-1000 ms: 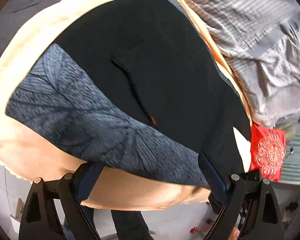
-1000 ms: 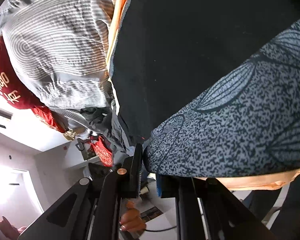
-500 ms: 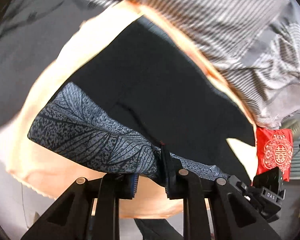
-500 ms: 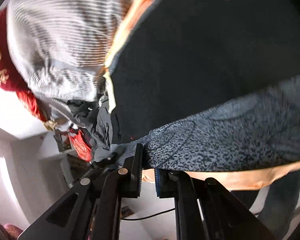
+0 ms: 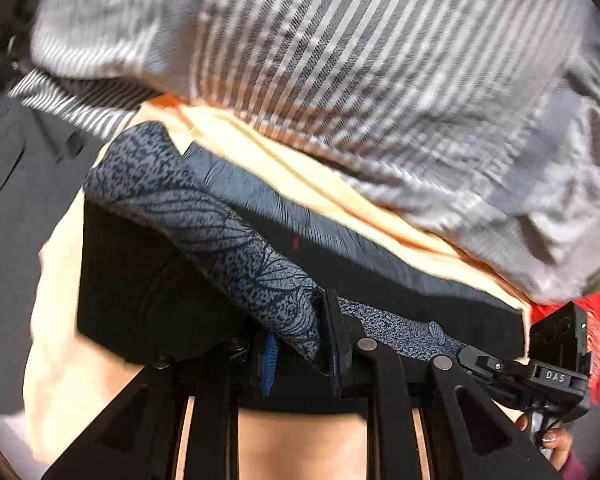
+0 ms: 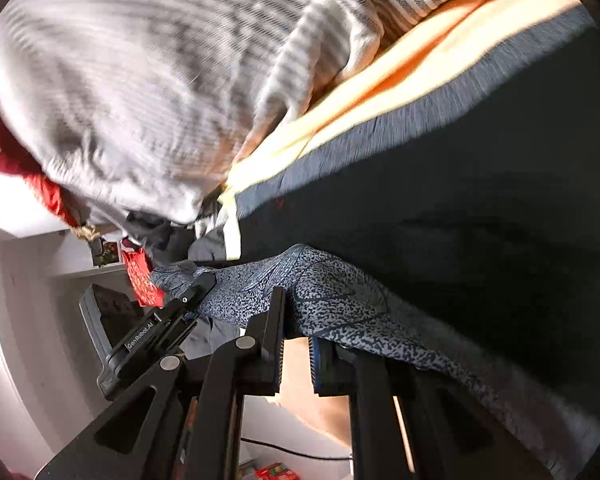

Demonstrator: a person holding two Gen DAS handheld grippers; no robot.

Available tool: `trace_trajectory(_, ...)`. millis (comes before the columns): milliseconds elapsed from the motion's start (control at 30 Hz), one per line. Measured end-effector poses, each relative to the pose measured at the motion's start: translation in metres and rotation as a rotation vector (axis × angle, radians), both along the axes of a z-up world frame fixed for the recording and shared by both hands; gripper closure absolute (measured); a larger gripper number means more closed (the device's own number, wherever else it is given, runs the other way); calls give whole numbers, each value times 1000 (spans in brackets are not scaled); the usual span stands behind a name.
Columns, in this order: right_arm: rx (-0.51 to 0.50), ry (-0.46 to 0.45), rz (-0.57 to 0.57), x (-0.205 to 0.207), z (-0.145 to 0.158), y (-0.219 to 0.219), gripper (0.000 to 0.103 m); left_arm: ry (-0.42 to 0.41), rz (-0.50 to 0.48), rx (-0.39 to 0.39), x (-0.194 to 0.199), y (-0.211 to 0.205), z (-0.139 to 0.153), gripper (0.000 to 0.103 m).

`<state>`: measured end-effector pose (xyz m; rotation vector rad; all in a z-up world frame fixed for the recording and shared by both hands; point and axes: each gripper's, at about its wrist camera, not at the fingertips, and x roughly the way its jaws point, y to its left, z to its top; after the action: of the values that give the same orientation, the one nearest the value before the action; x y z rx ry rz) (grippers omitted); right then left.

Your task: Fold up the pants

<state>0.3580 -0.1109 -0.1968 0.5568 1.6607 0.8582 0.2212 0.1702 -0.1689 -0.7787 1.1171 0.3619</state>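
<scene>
The pants are black with a blue-grey leaf-print band (image 5: 204,216). They lie on a pale yellow cloth (image 5: 56,320). My left gripper (image 5: 300,344) is shut on the printed band, which is lifted and folded over the black part (image 5: 148,288). My right gripper (image 6: 296,320) is shut on the same printed band (image 6: 332,292), with the black fabric (image 6: 480,200) beyond it. The other gripper shows in each view: at the right in the left wrist view (image 5: 548,364), at the left in the right wrist view (image 6: 160,332).
A grey-and-white striped garment (image 5: 340,60) is bunched just beyond the pants; it also shows in the right wrist view (image 6: 140,80). A dark grey garment (image 5: 8,200) lies at the left. Red cloth (image 6: 140,280) and a white floor sit past the edge.
Both grippers have carried the printed band up and forward over the black part toward the striped garment. The left gripper went from open to shut on the band.
</scene>
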Motion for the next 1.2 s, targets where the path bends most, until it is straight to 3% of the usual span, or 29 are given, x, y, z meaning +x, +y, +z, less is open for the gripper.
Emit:
trace_trajectory(233, -69, 35, 86, 64, -62, 39, 89, 112, 76, 68, 42, 10, -57, 79)
trace_trajectory(367, -75, 54, 119, 76, -89, 46, 89, 124, 97, 64, 44, 12, -54, 76)
trace_trajectory(400, -70, 60, 119, 76, -91, 46, 89, 124, 97, 83, 44, 11, -46, 71)
trace_trajectory(467, -59, 76, 120, 79, -94, 45, 89, 126, 115, 212, 39, 8, -21, 22)
trace_trajectory(500, -55, 85, 120, 81, -95, 44, 89, 95, 133, 282, 33, 7, -4, 20)
trace_trajectory(567, -46, 111, 115, 85, -97, 42, 87, 74, 122, 317, 27, 3, 14, 20)
trace_trajectory(633, -47, 122, 120, 87, -95, 41, 83, 109, 68, 304, 28, -9, 13, 20)
trace_trajectory(767, -18, 32, 160, 81, -60, 39, 43, 208, -75, 294, 41, -53, -21, 20)
trace_trajectory(833, 20, -26, 181, 73, -35, 31, 42, 226, -89, 265, 49, -70, -41, 20)
trace_trajectory(933, 74, -13, 271, 52, -19, 21, 42, 266, -64, 282, 63, -74, -64, 20)
trace_trajectory(1033, -75, -39, 381, 38, -37, 13, 42, 299, -11, 295, 70, -65, -71, 20)
trace_trajectory(1100, -184, -52, 369, 40, -51, 1, 56, 324, 0, 308, 69, -65, -64, 20)
trace_trajectory(1167, -153, -38, 280, 51, -48, -21, 57, 309, -27, 320, 63, -74, -49, 20)
trace_trajectory(1200, -112, -40, 233, 55, -40, -33, 52, 307, -49, 330, 59, -81, -44, 20)
